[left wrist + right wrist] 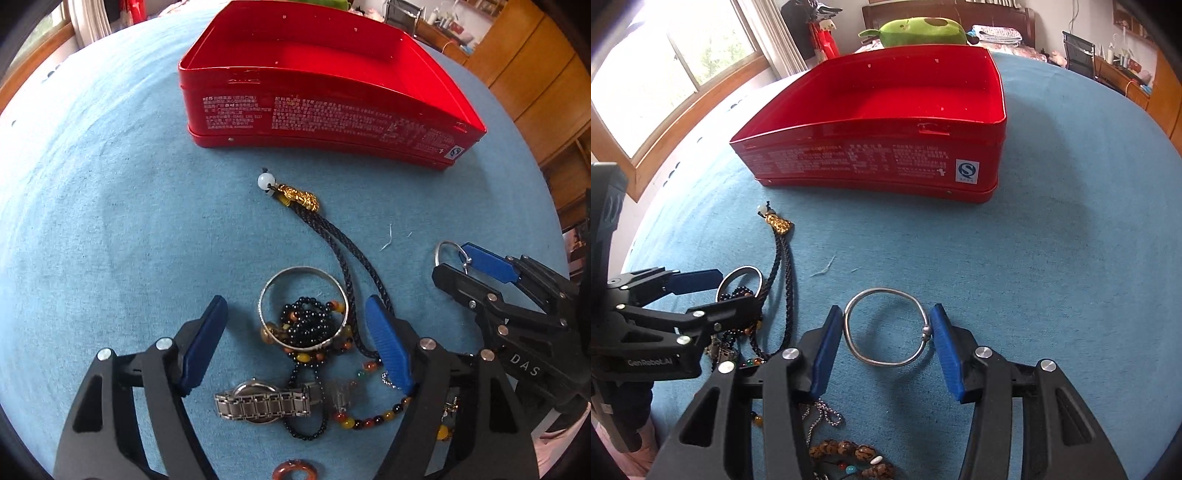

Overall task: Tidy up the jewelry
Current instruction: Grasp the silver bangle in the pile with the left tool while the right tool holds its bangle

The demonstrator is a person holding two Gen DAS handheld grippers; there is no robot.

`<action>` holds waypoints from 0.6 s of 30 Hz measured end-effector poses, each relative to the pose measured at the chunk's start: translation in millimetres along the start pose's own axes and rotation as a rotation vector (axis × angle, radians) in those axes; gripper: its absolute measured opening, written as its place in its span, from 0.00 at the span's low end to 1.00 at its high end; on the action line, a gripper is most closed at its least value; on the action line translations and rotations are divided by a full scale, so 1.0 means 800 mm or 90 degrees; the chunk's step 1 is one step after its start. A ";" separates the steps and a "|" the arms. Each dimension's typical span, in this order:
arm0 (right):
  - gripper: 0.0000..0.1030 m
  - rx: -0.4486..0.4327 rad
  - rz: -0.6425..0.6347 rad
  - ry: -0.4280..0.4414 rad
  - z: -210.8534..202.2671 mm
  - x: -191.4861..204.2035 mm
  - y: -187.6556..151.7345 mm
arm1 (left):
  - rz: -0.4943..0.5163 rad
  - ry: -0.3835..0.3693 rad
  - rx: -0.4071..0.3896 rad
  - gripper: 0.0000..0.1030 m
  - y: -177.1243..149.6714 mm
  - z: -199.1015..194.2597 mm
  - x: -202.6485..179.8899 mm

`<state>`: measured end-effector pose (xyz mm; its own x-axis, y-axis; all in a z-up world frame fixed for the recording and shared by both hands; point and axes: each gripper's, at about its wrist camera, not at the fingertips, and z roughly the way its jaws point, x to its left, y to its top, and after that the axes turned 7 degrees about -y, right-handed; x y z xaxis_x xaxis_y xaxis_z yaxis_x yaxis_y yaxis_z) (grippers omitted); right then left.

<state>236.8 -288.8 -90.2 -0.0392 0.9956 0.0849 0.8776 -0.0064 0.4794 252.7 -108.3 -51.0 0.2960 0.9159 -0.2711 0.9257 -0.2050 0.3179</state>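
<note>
An open red tin box [325, 107] stands on the blue cloth, also in the right wrist view [871, 144]. My left gripper [299, 339] is open around a wide silver bangle [303, 308] lying on black and amber bead strings [306, 328]. A black cord with a gold charm [299, 197] runs past its right finger. A steel watch [266, 402] lies between the arms. My right gripper [886, 332] is closed onto a thin silver bangle [886, 326], both pads touching its sides; the bangle shows in the left wrist view [448, 253] too.
A brown ring [295, 470] lies at the bottom edge. A ball chain [827, 417] and wooden bead bracelet [849, 454] lie under the right gripper. A window is at left, wooden cabinets at right, a green plush toy [919, 31] behind the box.
</note>
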 end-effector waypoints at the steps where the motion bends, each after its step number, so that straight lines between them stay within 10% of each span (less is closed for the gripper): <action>1: 0.48 0.000 -0.001 -0.001 0.001 0.001 0.001 | 0.000 0.000 -0.001 0.69 0.000 0.000 -0.002; 6: 0.48 0.001 0.001 0.002 0.005 0.003 0.002 | 0.002 -0.020 0.002 0.48 0.000 -0.003 -0.001; 18: 0.48 -0.003 0.009 0.014 0.004 0.001 0.004 | 0.006 -0.049 -0.026 0.46 -0.020 -0.035 0.014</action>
<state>240.9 -287.6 -91.3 -0.0369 0.9931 0.1116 0.8760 -0.0216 0.4819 234.4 -85.2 -33.4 0.3232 0.8845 -0.3363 0.9130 -0.1981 0.3565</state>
